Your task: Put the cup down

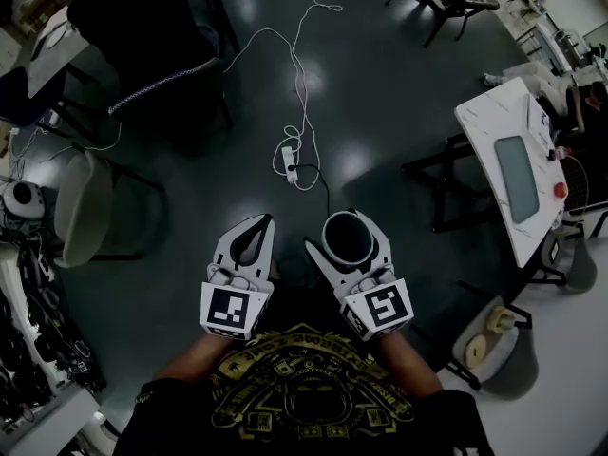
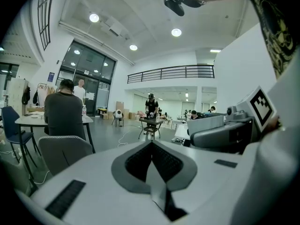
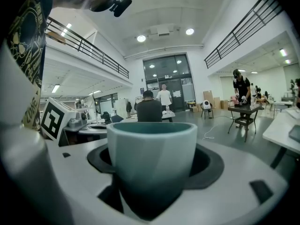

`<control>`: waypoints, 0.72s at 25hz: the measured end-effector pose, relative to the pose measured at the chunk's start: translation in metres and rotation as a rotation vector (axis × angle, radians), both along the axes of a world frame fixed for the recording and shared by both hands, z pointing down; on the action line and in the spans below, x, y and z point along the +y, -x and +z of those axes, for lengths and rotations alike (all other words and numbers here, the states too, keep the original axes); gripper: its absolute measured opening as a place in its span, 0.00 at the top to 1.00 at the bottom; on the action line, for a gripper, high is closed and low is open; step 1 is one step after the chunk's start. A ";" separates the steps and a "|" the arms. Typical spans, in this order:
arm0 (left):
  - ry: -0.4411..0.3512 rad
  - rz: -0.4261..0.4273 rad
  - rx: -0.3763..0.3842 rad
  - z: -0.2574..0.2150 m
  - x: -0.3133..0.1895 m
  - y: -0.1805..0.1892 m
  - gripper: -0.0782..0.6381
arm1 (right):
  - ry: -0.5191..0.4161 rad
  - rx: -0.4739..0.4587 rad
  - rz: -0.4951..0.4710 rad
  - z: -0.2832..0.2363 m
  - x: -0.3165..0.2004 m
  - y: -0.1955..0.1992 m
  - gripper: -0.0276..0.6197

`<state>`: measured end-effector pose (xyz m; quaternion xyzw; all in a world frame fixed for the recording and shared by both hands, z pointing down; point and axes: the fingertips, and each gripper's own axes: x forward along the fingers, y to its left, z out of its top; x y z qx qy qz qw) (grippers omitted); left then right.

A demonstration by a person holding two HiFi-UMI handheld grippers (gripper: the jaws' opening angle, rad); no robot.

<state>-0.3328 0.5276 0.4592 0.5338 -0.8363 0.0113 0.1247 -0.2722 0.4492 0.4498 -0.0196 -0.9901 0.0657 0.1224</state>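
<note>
In the head view my right gripper is shut on a pale teal cup, holding it upright above the dark floor in front of my body. The right gripper view shows the cup filling the space between the jaws, its rim level and its inside dark. My left gripper hangs just left of it, shut, jaw tips touching and nothing between them. In the left gripper view the left gripper has its dark pads closed together; the right gripper's marker cube shows at the right.
A power strip with a white cable lies on the floor ahead. A white table stands at the right, a grey chair at the left, a stool at lower right. A seated person is at a far table.
</note>
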 end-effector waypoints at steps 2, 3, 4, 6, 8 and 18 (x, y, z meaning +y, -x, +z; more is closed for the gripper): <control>-0.005 0.015 -0.001 -0.002 -0.009 -0.001 0.88 | -0.001 0.001 0.016 -0.002 -0.008 -0.004 0.38; -0.007 0.024 -0.003 -0.003 -0.014 -0.002 0.88 | 0.001 0.000 0.025 -0.002 -0.013 -0.006 0.38; -0.008 0.032 -0.005 -0.004 -0.019 -0.004 0.88 | 0.002 -0.001 0.033 -0.002 -0.017 -0.009 0.38; -0.009 0.048 -0.006 -0.006 -0.030 -0.006 0.88 | 0.002 -0.002 0.052 -0.004 -0.027 -0.013 0.38; -0.010 0.065 -0.005 -0.007 -0.041 -0.009 0.88 | 0.008 -0.006 0.073 -0.005 -0.038 -0.017 0.38; -0.028 0.169 -0.013 -0.020 -0.105 -0.031 0.88 | -0.010 -0.011 0.160 -0.016 -0.091 -0.045 0.38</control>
